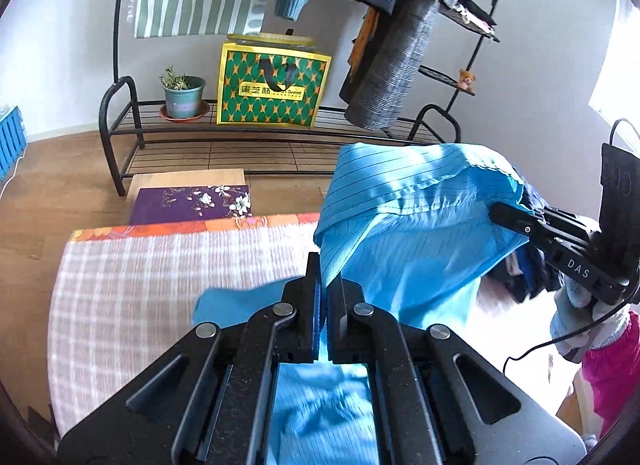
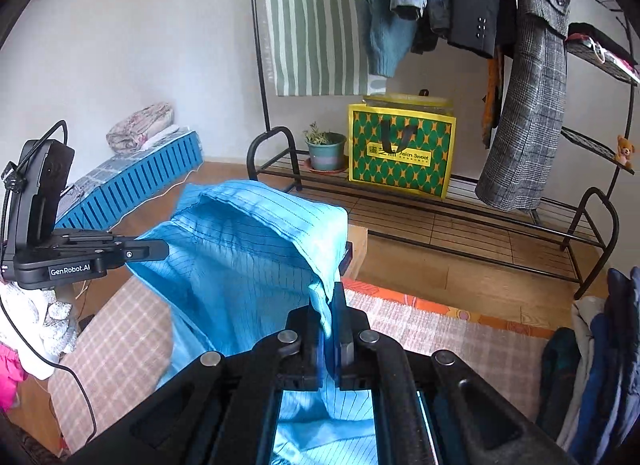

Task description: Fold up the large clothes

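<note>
A light blue pinstriped garment (image 1: 400, 201) hangs lifted between both grippers above a bed-like surface covered in pink checked cloth (image 1: 140, 297). In the left wrist view my left gripper (image 1: 325, 277) is shut on one edge of the fabric. My right gripper (image 1: 496, 213) pinches the far edge at the right. In the right wrist view my right gripper (image 2: 333, 301) is shut on a fold of the garment (image 2: 240, 249), and the left gripper (image 2: 160, 251) bites its left edge. The cloth's lower part droops onto the checked cover (image 2: 440, 341).
A black clothes rack (image 1: 120, 137) stands behind, with hanging coats (image 1: 400, 65), a green and yellow bag (image 1: 272, 89) and a potted plant (image 1: 184, 95) on its shelf. A purple floral box (image 1: 192, 203) lies on the floor. A blue crate (image 2: 132, 185) is left, piled clothes (image 2: 600, 365) right.
</note>
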Tool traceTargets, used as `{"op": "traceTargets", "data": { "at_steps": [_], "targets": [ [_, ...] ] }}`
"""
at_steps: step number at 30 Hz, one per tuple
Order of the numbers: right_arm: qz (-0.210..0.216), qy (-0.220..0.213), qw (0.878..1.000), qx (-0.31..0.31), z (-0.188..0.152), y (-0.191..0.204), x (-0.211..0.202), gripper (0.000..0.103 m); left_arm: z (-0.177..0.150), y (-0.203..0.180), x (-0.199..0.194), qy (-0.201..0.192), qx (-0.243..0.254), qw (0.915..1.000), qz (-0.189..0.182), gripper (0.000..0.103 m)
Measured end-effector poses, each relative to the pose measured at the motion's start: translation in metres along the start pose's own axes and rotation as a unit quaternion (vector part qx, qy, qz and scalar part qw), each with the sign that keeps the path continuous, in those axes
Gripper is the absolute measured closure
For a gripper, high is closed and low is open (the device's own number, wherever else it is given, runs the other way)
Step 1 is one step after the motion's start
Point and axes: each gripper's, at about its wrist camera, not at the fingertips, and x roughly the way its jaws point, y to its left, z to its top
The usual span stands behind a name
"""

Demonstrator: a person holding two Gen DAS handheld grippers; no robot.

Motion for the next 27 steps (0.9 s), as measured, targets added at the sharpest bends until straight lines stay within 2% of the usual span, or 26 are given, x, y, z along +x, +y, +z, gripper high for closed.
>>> {"op": "traceTargets", "data": {
  "at_steps": [6,12,17,22,24,27],
  "targets": [
    [0.002,-0.003,1.0,-0.01,-0.048,0.039,-0.074,0.103,-0.07,-0.018,-0.063,-0.014,-0.015,0.9997,-0.009,0.103],
    [-0.002,0.007,0.999,-0.037,-0.125,0.08,-0.118,0.103,-0.156,-0.025,-0.093,-0.005,-0.045,0.9987,-0.021,0.103],
    [0.0,0.035,0.999,-0.037,-0.199,0.102,-0.123,0.103,-0.229,-0.03,-0.09,0.028,-0.055,0.9979,-0.022,0.103],
    [-0.015,0.068,0.996,-0.06,-0.256,0.117,-0.115,0.103,-0.286,-0.035,-0.084,0.075,-0.041,0.9962,-0.016,0.103],
    [-0.013,0.081,0.994,-0.068,-0.272,0.118,-0.116,0.101,-0.301,-0.036,-0.091,0.091,-0.03,0.9953,-0.019,0.098],
    [-0.011,0.099,0.991,-0.087,-0.292,0.115,-0.125,0.092,-0.31,-0.034,-0.113,0.093,-0.025,0.9948,-0.033,0.082]
  ]
}}
